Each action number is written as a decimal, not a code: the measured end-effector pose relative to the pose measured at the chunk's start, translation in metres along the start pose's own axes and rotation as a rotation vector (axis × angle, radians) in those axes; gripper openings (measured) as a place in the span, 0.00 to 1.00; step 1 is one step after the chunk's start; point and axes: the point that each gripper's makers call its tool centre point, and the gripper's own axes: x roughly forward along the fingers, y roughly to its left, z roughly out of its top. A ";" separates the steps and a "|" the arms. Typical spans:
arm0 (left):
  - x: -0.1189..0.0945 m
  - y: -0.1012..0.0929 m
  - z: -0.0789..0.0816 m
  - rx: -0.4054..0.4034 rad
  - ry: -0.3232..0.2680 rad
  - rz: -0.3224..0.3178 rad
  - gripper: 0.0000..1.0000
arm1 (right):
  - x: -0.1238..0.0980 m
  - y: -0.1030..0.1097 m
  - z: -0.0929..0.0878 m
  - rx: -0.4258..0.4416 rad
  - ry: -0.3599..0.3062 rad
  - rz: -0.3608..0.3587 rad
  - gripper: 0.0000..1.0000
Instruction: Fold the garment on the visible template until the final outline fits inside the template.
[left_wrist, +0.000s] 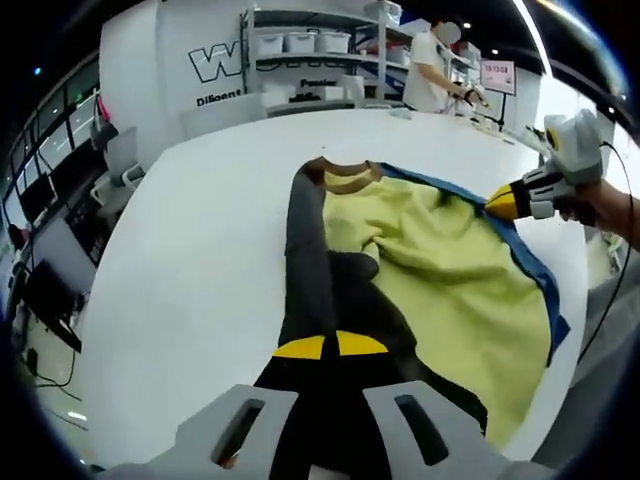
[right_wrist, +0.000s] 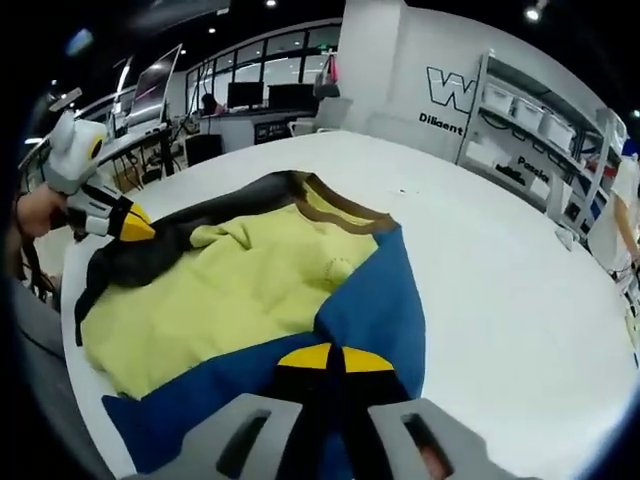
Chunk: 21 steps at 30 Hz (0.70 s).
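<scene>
- Your left gripper (left_wrist: 330, 346) has its yellow-tipped fingers (left_wrist: 300, 348) pinched together on the dark sleeve (left_wrist: 310, 260) of the garment (left_wrist: 440, 280).
- Your right gripper (right_wrist: 335, 358) has its fingers (right_wrist: 368, 360) closed on the blue part (right_wrist: 375, 300).
- Yellow lining faces up on the garment, which lies spread on the white tabletop (left_wrist: 200, 250), collar (left_wrist: 345, 178) pointing away from you.
- Beyond it, a person (left_wrist: 428, 70) stands by shelves (left_wrist: 300, 50).

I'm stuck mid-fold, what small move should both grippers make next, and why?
Probably lift both edges slightly and carry them inward together. The left gripper is shut on the garment's dark grey edge, the right gripper on its blue edge, and the yellow lining lies open on the white table.
</scene>
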 end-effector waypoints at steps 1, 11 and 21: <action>-0.001 0.001 -0.001 -0.002 0.003 0.003 0.00 | 0.000 0.000 0.000 0.000 0.000 -0.001 0.00; -0.002 0.030 0.003 0.012 0.010 0.066 0.00 | -0.001 -0.016 -0.002 0.024 0.009 -0.015 0.00; 0.006 0.048 0.003 0.049 0.032 0.111 0.00 | -0.002 -0.030 -0.005 0.043 0.020 -0.031 0.00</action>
